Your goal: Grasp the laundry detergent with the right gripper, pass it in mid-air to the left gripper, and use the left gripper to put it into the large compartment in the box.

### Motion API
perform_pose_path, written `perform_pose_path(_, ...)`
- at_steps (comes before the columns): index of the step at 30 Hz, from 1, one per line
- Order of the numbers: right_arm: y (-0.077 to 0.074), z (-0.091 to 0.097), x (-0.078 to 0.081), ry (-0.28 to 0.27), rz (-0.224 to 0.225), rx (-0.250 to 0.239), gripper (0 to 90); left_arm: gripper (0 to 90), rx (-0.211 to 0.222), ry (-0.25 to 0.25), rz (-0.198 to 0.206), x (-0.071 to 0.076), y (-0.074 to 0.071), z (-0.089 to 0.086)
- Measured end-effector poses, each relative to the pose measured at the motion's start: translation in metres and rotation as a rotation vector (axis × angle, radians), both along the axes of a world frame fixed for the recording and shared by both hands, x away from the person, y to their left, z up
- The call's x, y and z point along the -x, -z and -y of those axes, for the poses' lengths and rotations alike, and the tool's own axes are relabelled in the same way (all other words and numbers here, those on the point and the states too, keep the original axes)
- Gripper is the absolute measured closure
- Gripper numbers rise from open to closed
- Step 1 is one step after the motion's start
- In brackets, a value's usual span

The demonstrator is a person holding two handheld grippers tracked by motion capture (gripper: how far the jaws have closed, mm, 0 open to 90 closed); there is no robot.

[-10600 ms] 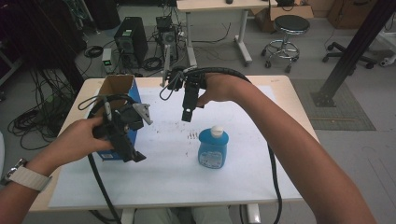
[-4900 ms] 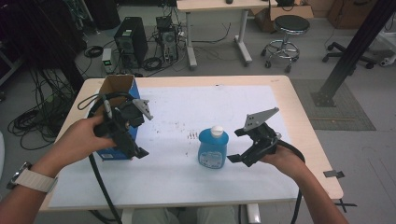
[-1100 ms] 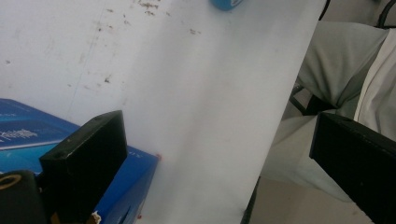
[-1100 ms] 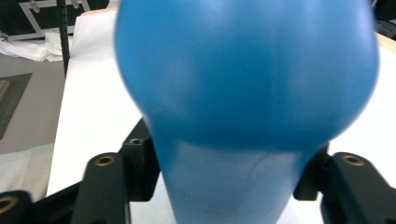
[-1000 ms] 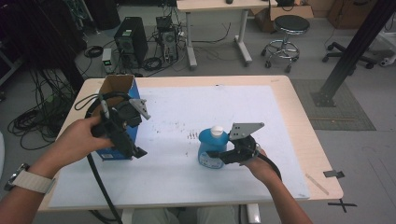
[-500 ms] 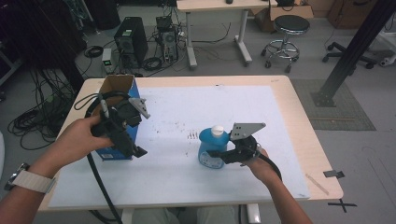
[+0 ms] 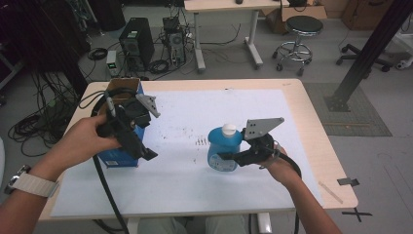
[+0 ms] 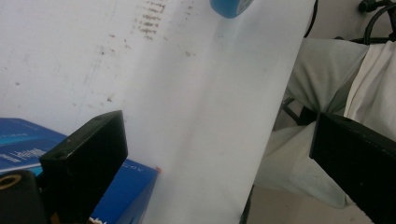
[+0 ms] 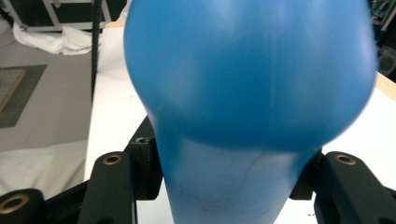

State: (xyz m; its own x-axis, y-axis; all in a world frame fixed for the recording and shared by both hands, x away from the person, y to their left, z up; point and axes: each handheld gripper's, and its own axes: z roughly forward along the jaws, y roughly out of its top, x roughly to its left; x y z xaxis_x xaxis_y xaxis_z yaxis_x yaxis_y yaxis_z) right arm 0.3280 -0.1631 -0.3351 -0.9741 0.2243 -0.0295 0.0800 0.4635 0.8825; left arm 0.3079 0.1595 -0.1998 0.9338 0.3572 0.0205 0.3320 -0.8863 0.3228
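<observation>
High view: the blue bottle (image 7: pixel 223 153) with its white cap (image 7: pixel 228 129) stands upright just right of the frame's centre, on the white sheet (image 7: pixel 195 185) that covers most of the wooden table (image 7: pixel 311 126). The right gripper (image 7: pixel 233 157) comes at it from the right, held by the right hand (image 7: pixel 275 163) in the lower right of the frame, and its jaws are clamped on the lower body of the bottle; a grey three-cornered plate sits on top of the gripper, near the cap. Right gripper view: the bottle (image 9: pixel 247 93) swells across the upper frame, slightly blurred, and narrows toward the bottom, where the two black jaws press on it from either side. At the left of the high view the left hand (image 7: pixel 80 144) holds the left gripper (image 7: pixel 139 146) against a blue box (image 7: pixel 117 158) with an open cardboard top that stands at the left edge of the sheet. Left gripper view: the jaws stand wide apart with nothing between them, the white sheet (image 8: pixel 187 93) running between, a corner of the blue box (image 8: pixel 130 186) at the lower left, and the bottom of the bottle (image 8: pixel 229 5) at the top edge. A person's light trousers show at the right.
</observation>
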Motion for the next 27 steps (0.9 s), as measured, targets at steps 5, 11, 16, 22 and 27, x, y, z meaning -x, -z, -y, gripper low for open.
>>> perform_pose_path(5,-0.013,-0.002,0.001,-0.032,-0.009,0.038,44.0,4.7,-0.007,0.018,0.007,-0.001,-0.012,0.010)
perform_pose_path(11,-0.029,-0.005,0.001,-0.073,-0.020,0.055,44.0,4.8,-0.022,0.044,0.015,-0.005,-0.024,0.026)
perform_pose_path(16,-0.038,-0.007,0.000,-0.096,-0.022,0.062,44.0,4.8,-0.029,0.073,0.025,-0.008,-0.035,0.040)
perform_pose_path(22,-0.050,-0.013,-0.001,-0.135,-0.033,0.074,44.1,4.9,-0.047,0.106,0.027,-0.012,-0.045,0.059)
perform_pose_path(27,-0.055,-0.020,-0.002,-0.169,-0.047,0.079,44.2,4.9,-0.058,0.134,0.026,-0.014,-0.050,0.073)
